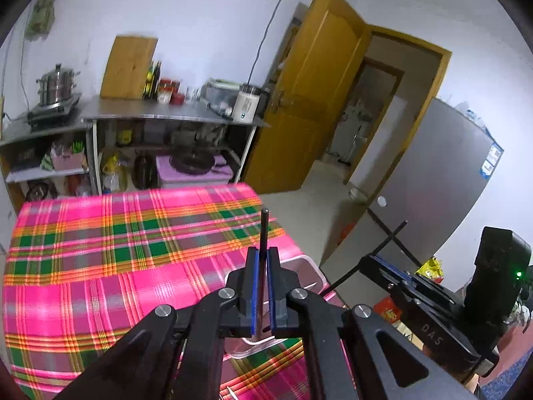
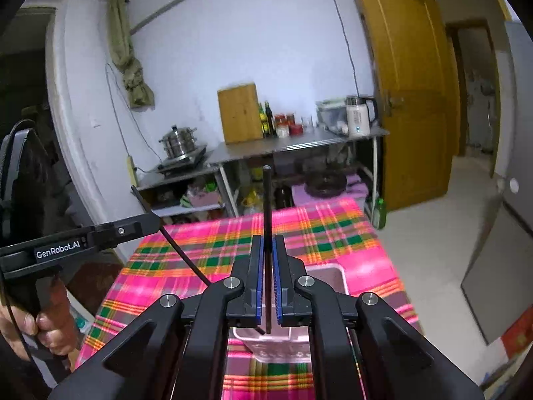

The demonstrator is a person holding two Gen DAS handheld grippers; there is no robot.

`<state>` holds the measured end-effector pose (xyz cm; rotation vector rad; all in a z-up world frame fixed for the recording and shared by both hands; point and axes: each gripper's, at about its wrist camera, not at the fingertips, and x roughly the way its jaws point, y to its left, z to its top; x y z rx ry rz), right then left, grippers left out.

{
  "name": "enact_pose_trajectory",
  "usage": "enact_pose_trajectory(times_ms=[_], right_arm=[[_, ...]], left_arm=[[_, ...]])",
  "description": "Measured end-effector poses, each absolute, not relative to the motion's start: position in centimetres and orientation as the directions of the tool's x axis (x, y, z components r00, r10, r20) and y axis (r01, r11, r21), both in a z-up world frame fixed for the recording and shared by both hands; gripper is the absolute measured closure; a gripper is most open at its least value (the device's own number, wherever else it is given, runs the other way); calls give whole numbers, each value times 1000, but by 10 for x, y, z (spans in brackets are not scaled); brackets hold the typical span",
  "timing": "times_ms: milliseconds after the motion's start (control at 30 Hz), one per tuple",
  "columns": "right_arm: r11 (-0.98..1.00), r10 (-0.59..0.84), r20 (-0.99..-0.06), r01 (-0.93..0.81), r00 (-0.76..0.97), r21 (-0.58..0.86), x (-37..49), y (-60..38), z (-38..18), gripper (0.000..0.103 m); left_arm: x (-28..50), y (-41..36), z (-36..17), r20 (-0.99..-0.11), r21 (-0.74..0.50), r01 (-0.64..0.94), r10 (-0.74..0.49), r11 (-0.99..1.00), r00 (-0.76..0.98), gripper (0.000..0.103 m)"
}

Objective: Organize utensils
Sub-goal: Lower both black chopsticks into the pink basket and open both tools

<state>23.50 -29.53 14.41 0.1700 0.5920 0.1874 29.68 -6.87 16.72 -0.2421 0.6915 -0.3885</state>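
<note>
Chopsticks (image 1: 264, 230) (image 2: 266, 196) — one clamped in each closed tool (image 1: 263, 286) (image 2: 267, 280) — above pink basket (image 2: 328, 275), contents unclear.

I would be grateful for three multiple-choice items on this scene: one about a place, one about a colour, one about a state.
1. Where does the pink basket sit?
A. on the plaid tablecloth
B. on the steel counter
C. on the floor by the door

2. What colour are the pads inside the gripper fingers?
A. red
B. blue
C. yellow

3. What is the state of the left gripper?
A. open and empty
C. shut on a spoon
B. shut on a black chopstick

Answers:
1 A: the basket rests on the plaid tablecloth, just beyond the right gripper.
2 B: blue pads line both fingers in each wrist view.
3 B: the left gripper's pads pinch a thin black chopstick that sticks out past the tips; the right gripper likewise clamps its own chopstick.
</note>
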Motion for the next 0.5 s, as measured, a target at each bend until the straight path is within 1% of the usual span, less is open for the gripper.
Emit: enact_pose_trajectory(times_ms=[167,367,433,500], right_arm=[[968,227,-614,-108,756,225,253,-295,105,98],[963,240,-658,-90,713,254,262,-299,80,96],[963,234,-653,-79,721,259,260,-302,81,96],[963,226,-644,-69,731,259,256,-305,84,94]], left_arm=[[307,-69,137,-610,-336,250,-412,908,676,99],[308,-60,122,-623,-346,242,-415,907,663,98],[304,-56,122,-620,-345,243,-414,907,666,96],[297,-53,126,-610,-344,242,-412,907,676,88]])
